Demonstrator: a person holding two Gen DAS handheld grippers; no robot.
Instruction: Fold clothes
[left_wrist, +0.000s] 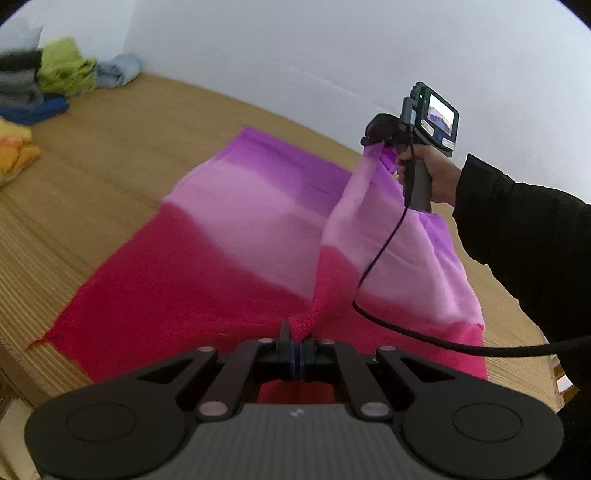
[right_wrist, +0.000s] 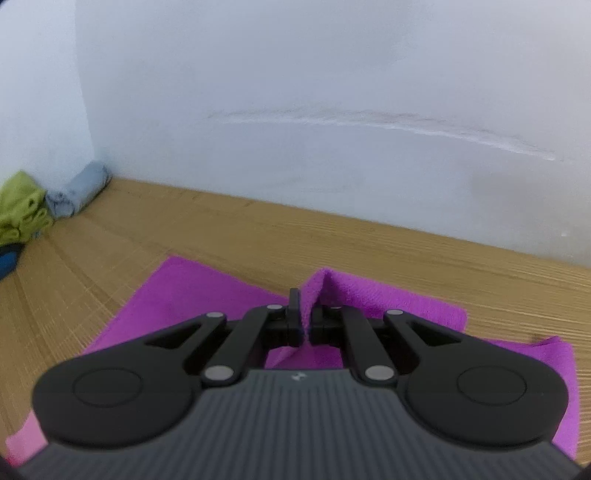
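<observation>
We find no text, number or brand name that we can read in either view. The only sign is a small pale emblem on the ribbed grey body of each gripper, and it is too small for us to make out as any letter.

Bamboo mat (left_wrist: 129, 122), pale wall (right_wrist: 332, 74) behind.

Left gripper (left_wrist: 297, 338): jaws closed, angled downward, fabric pinched between them. Right gripper (left_wrist: 373, 142): raised, jaws clamped on fabric, handle gripped by the right hand (left_wrist: 430, 177) in a black sleeve (left_wrist: 517, 229)
</observation>
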